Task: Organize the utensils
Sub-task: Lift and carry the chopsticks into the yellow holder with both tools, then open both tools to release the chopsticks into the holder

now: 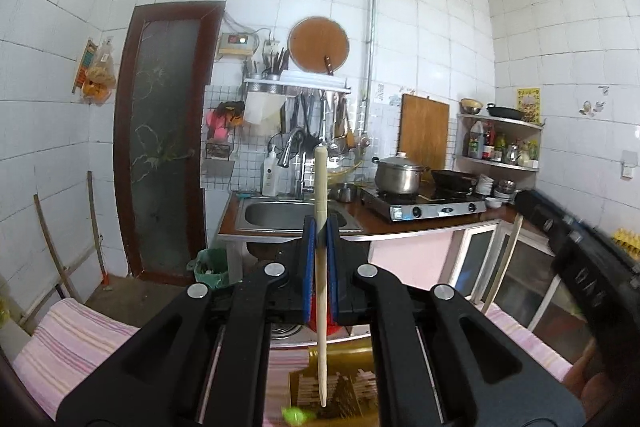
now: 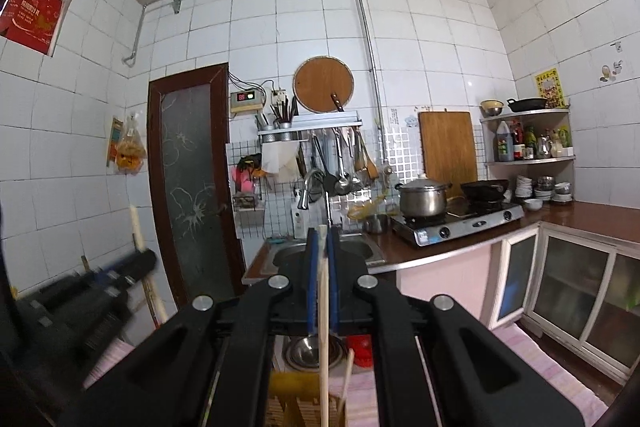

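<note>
My left gripper (image 1: pixel 320 227) is shut on a pale wooden chopstick (image 1: pixel 321 187) held upright; its thick end rises above the blue pads and its thin tip hangs over a yellowish slatted holder (image 1: pixel 340 387) below. My right gripper (image 2: pixel 323 239) is shut on another pale chopstick (image 2: pixel 323 327), also upright, its lower part reaching down into a slatted holder (image 2: pixel 296 399) where a second stick (image 2: pixel 347 371) leans. The right gripper shows blurred at the right edge of the left wrist view (image 1: pixel 576 251); the left one shows blurred at the left of the right wrist view (image 2: pixel 100 279).
A pink striped cloth (image 1: pixel 68 339) covers the surface below. Ahead are a sink (image 1: pixel 288 215), a gas stove (image 1: pixel 432 209) with a steel pot (image 1: pixel 398 173), a rack of hanging utensils (image 2: pixel 340 163), corner shelves (image 2: pixel 528 139), cabinets (image 2: pixel 576 299), a dark-framed door (image 1: pixel 164 139) and steel bowls (image 2: pixel 316 351).
</note>
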